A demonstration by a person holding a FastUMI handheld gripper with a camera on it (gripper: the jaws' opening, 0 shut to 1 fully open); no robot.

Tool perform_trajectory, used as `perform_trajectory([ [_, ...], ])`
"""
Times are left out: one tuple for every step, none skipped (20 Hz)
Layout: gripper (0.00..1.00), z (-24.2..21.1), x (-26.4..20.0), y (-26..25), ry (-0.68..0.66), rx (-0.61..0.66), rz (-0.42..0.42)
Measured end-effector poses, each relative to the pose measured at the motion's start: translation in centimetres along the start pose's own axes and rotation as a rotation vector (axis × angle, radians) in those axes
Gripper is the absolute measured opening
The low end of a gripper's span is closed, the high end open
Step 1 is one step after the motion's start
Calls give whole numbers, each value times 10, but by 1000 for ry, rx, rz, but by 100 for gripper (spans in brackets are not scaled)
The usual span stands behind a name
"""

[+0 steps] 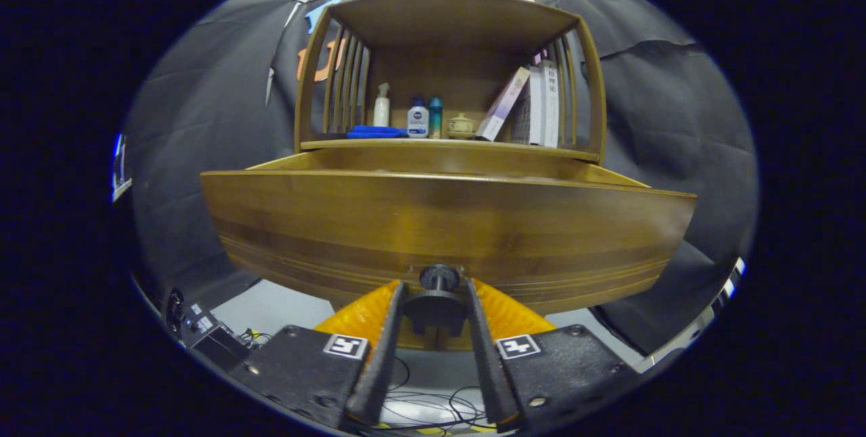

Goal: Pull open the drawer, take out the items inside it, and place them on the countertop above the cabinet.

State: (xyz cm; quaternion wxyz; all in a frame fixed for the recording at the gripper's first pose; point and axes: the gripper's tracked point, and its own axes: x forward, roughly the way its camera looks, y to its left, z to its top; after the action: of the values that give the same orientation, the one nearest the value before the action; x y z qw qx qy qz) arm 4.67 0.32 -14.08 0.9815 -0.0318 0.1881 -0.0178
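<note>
Warm brown wood against black cloth

The drawer (446,220) front is honey-brown wood with darker horizontal bands and fine pale grooves along its lower edge; its knob (438,288) is black. The cabinet (450,24) above, at the upper centre of the frame, is the same brown. On its countertop (446,146) lie a bright blue cloth (375,132), a white spray bottle (382,107), a white bottle with a blue cap (418,119), a teal bottle (436,117), a cream-coloured jar (461,125) and pale white and lilac books (534,109). The gripper (436,308) carries black-and-white square markers (518,346). The floor (270,308) at lower left is pale grey.
</note>
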Motion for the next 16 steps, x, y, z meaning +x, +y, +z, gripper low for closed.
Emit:
perform_trajectory([
  [66, 6, -7, -1, -9, -5, -3],
  [76, 13, -12, -1, -24, -19, 3],
  [85, 22, -19, -1, -44, -32, 4],
  [95, 31, -25, -2, -62, -43, 6],
  [99, 41, -31, -3, -75, -46, 7],
  [100, 50, -36, -1, -81, -43, 17],
  [100, 62, -40, 0, -87, -36, 27],
  [100, 74, -42, -1, -90, -34, 35],
  [100, 85, -42, -3, -82, -37, 38],
  [100, 96, -40, -5, -73, -44, 43],
  [100, 109, -37, -8, -74, -51, 43],
  [100, 124, -33, -11, -86, -64, 40],
  [100, 139, -28, -13, -87, -76, 40],
  [100, 150, -23, -14, -88, -80, 41],
  [100, 166, -17, -11, -93, -89, 50],
  [100, 178, -10, -8, -85, -104, 64],
])
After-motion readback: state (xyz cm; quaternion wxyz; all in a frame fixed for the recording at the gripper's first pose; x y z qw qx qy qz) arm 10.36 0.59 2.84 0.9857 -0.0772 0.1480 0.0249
